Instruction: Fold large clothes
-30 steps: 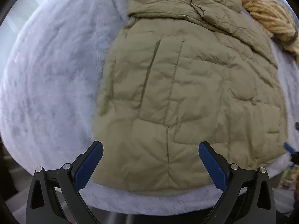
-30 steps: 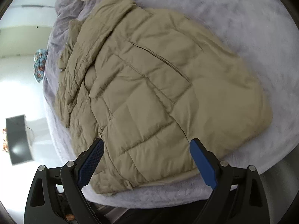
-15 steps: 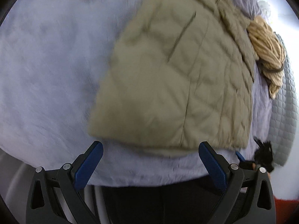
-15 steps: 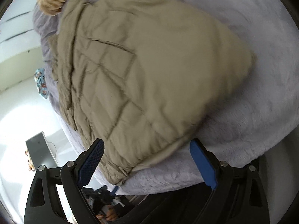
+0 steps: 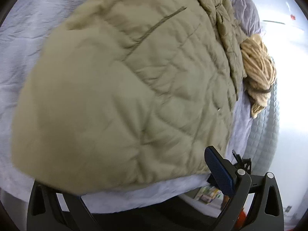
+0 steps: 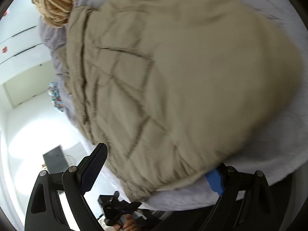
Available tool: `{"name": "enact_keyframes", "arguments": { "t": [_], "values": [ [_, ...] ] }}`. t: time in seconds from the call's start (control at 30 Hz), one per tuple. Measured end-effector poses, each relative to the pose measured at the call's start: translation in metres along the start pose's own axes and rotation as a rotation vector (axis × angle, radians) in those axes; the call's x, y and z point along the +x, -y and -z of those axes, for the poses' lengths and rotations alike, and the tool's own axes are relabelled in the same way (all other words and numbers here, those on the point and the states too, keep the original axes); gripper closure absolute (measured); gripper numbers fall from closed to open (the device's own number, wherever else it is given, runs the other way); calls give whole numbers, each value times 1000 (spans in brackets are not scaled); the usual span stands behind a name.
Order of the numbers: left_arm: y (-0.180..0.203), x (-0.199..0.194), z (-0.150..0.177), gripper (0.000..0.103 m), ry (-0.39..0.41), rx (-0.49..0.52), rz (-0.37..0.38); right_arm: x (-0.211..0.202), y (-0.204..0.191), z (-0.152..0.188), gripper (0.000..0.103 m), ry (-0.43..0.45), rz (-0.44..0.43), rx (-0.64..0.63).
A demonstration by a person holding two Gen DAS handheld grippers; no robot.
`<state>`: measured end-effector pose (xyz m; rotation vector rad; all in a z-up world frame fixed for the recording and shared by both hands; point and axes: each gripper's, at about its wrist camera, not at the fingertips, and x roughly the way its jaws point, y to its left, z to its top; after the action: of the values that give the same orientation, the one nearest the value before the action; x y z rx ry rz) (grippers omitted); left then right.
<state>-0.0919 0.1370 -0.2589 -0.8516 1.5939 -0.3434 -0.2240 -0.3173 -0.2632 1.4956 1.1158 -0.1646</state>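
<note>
Olive quilted jacket [image 5: 119, 88], lying partly folded on the grey bedspread [image 5: 23, 25], final fold pending: my left gripper [image 5: 134, 175] is closing around its hem, my right gripper [image 6: 156, 175] is straddling it wide, nothing clamped.

A: How do the left tongs [image 5: 146, 175] stand?
B: Wide, tilted downward at the bed's near edge, jaws closing; only the blue pad of one finger [image 5: 219, 171] shows, the other is hidden.
A: And the right tongs [image 6: 154, 170]?
B: Spread wide too, angled down at the same edge. One pad is clear, the other half covered.
A: Any hand visible?
B: Fingers on a handle, low in the right view.
</note>
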Motion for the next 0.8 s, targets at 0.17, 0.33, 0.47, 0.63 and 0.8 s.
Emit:
{"name": "enact_keyframes", "arguments": {
  "t": [0.17, 0.33, 0.47, 0.63, 0.8],
  "values": [
    [10, 3, -7, 79, 5, 10, -24, 4, -2, -1, 66, -13, 43, 50],
    [26, -31, -21, 91, 81, 71, -20, -3, -10, -2, 94, 6, 42, 32],
    [68, -62, -35, 91, 171, 176, 12, -15, -63, -9, 95, 35, -10, -110],
    [137, -94, -75, 91, 297, 317, 55, -28, -149, -25, 95, 85, 29, -329],
    [190, -112, -128, 91, 391, 412, 47, -25, -239, -44, 95, 131, 42, -515]
  ]
}}
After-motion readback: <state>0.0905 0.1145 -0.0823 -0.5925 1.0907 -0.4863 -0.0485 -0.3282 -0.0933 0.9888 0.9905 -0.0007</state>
